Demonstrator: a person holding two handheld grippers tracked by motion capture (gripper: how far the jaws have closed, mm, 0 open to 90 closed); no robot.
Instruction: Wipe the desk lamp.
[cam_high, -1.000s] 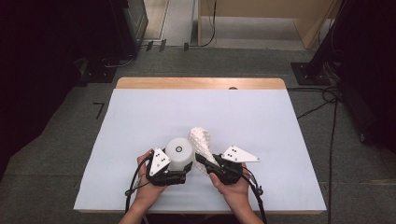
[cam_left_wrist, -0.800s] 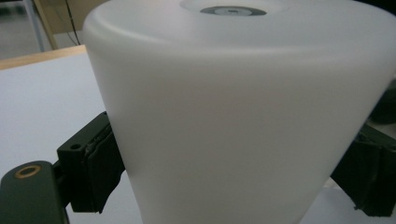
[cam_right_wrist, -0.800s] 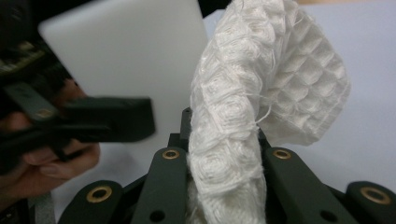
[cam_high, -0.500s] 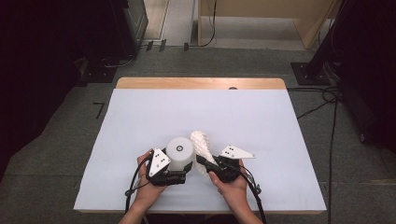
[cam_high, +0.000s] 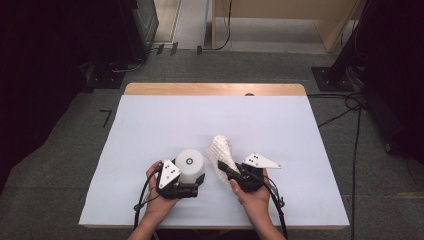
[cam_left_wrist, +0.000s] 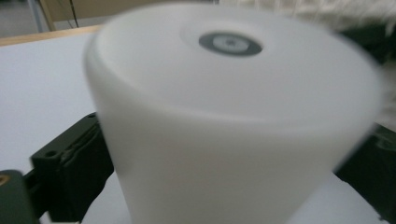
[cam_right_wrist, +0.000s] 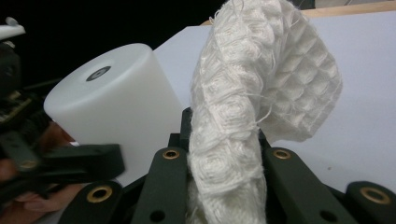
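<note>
On the white sheet covering the wooden table (cam_high: 150, 130), near the person's edge, a white, smooth, slightly tapered plastic cup (cam_high: 190, 165) stands upside down, its flat bottom with a small grey ring mark facing up. The left gripper (cam_high: 187, 182) has its two black jaws set on either side of the cup's lower wall; in the left gripper view the cup (cam_left_wrist: 233, 121) sits between the dark jaws at both lower corners, and they appear to press on it (the closeness blurs the contact itself).

Just to the right of the cup, the right gripper (cam_high: 225, 170) holds a white waffle-weave cloth (cam_high: 221, 152), bunched into a thick fold. In the right gripper view the jaws are clamped almost fully together around the lower part of the cloth (cam_right_wrist: 243, 121), and the rest rises above the jaw tips and curls over to the right. The cloth stands just beside the cup (cam_right_wrist: 116, 102), close to its wall; whether the two touch cannot be told. The right gripper points toward the cup, from the right and slightly behind the cloth.
</note>
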